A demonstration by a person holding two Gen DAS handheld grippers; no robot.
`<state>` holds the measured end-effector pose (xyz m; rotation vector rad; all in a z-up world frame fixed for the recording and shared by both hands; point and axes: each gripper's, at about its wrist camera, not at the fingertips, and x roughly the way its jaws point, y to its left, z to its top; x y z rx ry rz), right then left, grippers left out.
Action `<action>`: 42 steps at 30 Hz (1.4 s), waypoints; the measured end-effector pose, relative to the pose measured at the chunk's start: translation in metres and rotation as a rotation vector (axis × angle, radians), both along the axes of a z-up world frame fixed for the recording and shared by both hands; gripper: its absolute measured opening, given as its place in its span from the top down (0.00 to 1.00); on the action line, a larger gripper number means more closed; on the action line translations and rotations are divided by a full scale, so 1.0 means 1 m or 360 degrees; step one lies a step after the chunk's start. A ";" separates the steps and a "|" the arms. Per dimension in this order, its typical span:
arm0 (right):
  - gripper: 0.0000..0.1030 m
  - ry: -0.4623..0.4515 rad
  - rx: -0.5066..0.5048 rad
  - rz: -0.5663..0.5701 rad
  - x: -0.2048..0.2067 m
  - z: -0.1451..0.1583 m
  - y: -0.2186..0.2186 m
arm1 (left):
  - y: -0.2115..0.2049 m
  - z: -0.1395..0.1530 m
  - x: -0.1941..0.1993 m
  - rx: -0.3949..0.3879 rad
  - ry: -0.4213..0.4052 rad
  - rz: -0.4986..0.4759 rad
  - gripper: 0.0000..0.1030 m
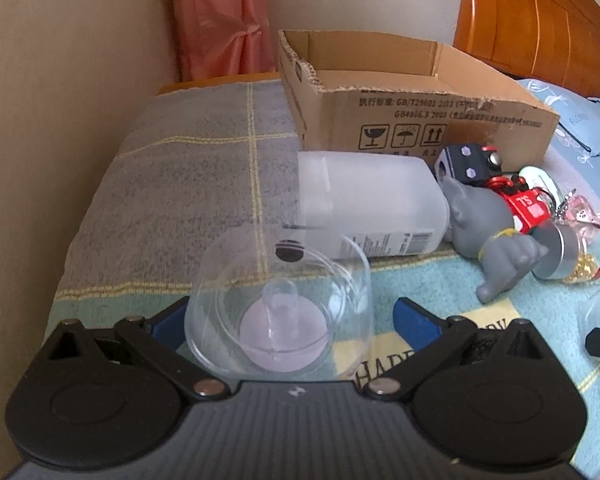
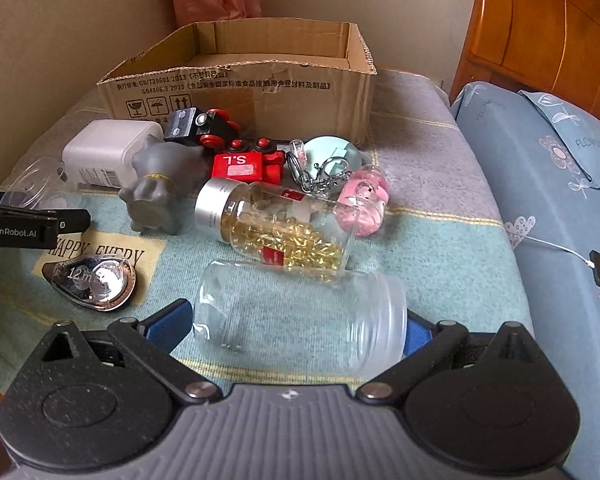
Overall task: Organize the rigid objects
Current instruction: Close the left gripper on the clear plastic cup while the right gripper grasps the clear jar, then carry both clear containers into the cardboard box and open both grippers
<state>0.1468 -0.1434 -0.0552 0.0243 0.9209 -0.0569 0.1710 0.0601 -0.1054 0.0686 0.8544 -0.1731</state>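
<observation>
The box (image 2: 236,76) appears empty; sorting has barely begun. The left gripper (image 1: 288,320) brackets a clear dome (image 1: 278,312), and the right gripper (image 2: 300,324) brackets a jar (image 2: 300,320); firm grip on either cannot be confirmed. The toys (image 2: 204,156) and pill bottle (image 2: 268,228) remain on the bed.

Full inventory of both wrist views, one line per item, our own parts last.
cardboard box: 1, brown, open, at the back of the blanket
white bottle: 1, lying left, before the box
grey figurine: 1, beside the white bottle
toy vehicles: 2, one black, one red, before the box
capsule bottle: 1, clear with silver cap, on its side, centre
pink toy: 1, right of the capsule bottle
keychain: 1, metal, behind the capsule bottle
foil blister: 1, silver, front left
clear jar: 1, lying between the right fingers
clear lid: 1, between the left fingers
left hand-held gripper: open
right hand-held gripper: open
</observation>
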 end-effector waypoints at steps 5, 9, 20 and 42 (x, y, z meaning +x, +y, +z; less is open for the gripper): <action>0.00 0.0006 0.0012 0.0010 0.004 -0.001 0.001 | -0.002 0.004 -0.001 0.0041 -0.0046 -0.0054 0.03; 0.00 0.0008 0.0018 0.0016 0.007 -0.001 0.002 | 0.001 0.008 0.000 0.0047 -0.0075 -0.0061 0.04; 0.06 0.0030 -0.0038 0.0009 0.007 -0.002 0.004 | 0.010 0.011 0.005 0.0032 -0.0063 -0.0076 0.21; 0.09 0.0018 -0.0035 0.0202 -0.005 0.029 -0.002 | 0.012 0.068 -0.015 -0.0010 -0.0112 -0.0109 0.29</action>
